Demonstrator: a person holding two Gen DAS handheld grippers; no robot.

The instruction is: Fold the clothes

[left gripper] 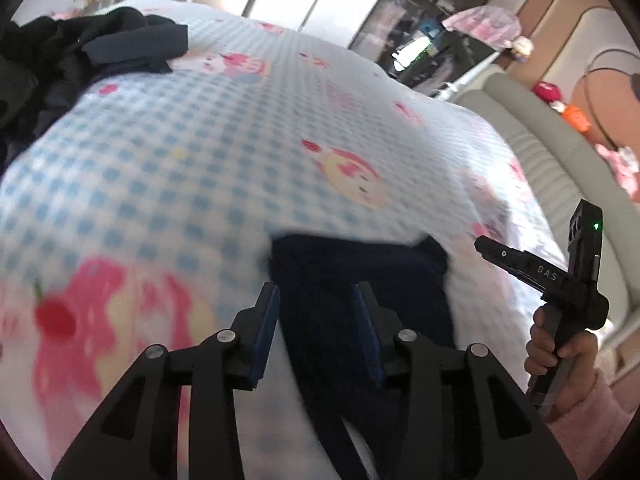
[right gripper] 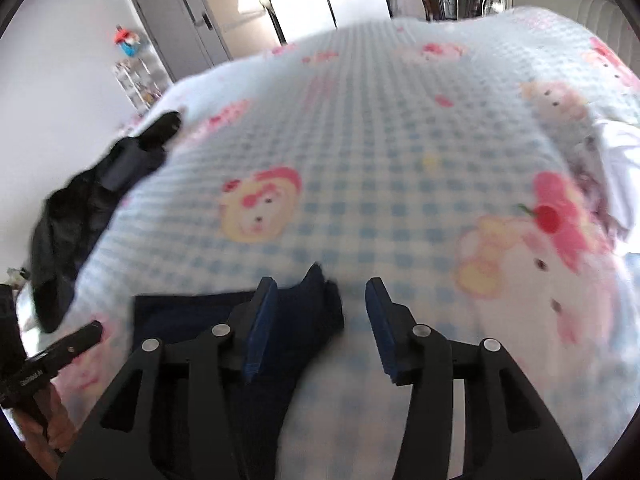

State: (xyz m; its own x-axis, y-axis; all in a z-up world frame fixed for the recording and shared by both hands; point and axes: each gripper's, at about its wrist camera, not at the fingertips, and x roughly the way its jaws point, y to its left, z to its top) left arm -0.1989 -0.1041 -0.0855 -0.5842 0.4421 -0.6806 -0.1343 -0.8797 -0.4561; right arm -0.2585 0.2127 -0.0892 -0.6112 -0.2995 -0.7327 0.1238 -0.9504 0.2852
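Navy garment [left gripper: 360,312]: I see it folded flat on the checked bedspread [left gripper: 208,128], at the near edge of the bed, right under both of my grippers.
Long axis: in the left wrist view the navy garment runs from my camera away up the bed; its far end is a fairly straight edge with one small raised corner on the right.
Far corner: in the right wrist view that corner [right gripper: 320,280] sticks up as a little peak, just beyond my left pad.
Left gripper [left gripper: 316,320]: released; jaws stand apart over the navy garment, and I see cloth between the pads but no pad pressing on it.
Right gripper [right gripper: 320,320]: released too; the navy garment's right edge lies between the jaws, nearer the left pad, with bare bedspread showing by the right pad.
Right hand [left gripper: 560,356]: seen from the left wrist view, to the right of the navy garment, wrapped around the other gripper's handle, pink fuzzy sleeve [left gripper: 588,420] at the wrist.
Dark clothes pile [left gripper: 72,60]: heaped at the far left of the bed, well apart from the navy garment.
Open room: beyond the navy garment, a broad stretch of bedspread up to the far edge.
Blur: both views are smeared; I cannot tell the garment's fine seams.
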